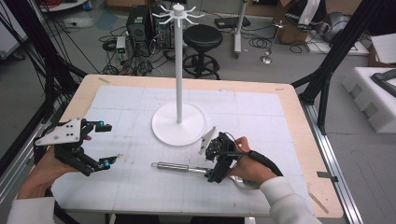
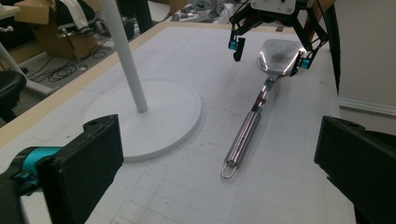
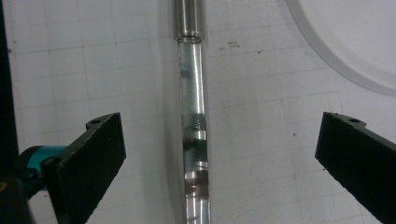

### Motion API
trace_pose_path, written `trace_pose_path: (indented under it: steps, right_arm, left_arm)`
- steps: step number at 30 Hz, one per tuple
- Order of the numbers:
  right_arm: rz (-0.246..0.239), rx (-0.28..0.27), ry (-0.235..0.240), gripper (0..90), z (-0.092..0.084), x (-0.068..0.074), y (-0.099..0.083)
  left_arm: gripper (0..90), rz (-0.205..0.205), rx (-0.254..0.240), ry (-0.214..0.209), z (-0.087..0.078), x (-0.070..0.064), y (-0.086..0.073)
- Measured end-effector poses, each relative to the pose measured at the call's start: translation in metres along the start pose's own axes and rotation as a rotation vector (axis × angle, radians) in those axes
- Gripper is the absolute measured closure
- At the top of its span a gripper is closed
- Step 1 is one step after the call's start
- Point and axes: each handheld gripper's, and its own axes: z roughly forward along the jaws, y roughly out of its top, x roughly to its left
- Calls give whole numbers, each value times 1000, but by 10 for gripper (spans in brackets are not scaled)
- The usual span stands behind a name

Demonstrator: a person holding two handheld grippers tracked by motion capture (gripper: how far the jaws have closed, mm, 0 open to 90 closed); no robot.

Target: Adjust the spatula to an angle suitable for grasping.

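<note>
1. Right tool (image 1: pixel 219 158) poised over a steel spatula (image 1: pixel 187 167) on the gridded bench (image 1: pixel 261 116), jaws spread wide to either side of the thin neck and clear of it.
2. Seen along the right tool (image 3: pixel 219 154): spatula neck (image 3: pixel 194 130) running straight up between the two black jaws, round handle beginning just ahead, curved rim of the white stand base (image 3: pixel 345 42) ahead and to the right.
3. Left tool (image 1: pixel 95 144) held well to the left of the spatula handle, jaws wide, gripping nothing.
4. Seen along the left tool (image 2: pixel 219 168): spatula (image 2: pixel 254 116) lying flat ahead, hanging loop nearest, shiny blade farthest, under the right tool (image 2: pixel 268 51).
5. White stand (image 2: pixel 140 107) ahead and left of the left tool, pole rising from a round base beside the spatula handle, apart from it.
6. Pole topped by a ring of hooks (image 1: pixel 178 13); black stool (image 1: pixel 202 39) on the floor beyond the bench.
</note>
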Motion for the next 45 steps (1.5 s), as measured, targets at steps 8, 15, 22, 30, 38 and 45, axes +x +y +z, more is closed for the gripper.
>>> trace_pose_path:
  steps: [8,15,22,30,38,45]
  right_arm:
    - [13,46,10,237,12,1,5]
    - [27,51,40,339,19,0,7]
    - [18,89,73,357,29,2,8]
    - [-22,124,92,497,32,1,7]
    - [-60,148,116,597,34,-2,13]
    - [-88,188,131,675,40,-1,17]
  left_arm:
    - [17,-5,-21,11,-5,0,0]
    - [17,-12,-32,16,-6,1,0]
    - [17,-13,-36,18,-7,1,0]
    - [17,-13,-38,17,-6,1,1]
    - [17,-13,-38,14,-6,1,1]
    - [17,-18,-34,14,-5,1,1]
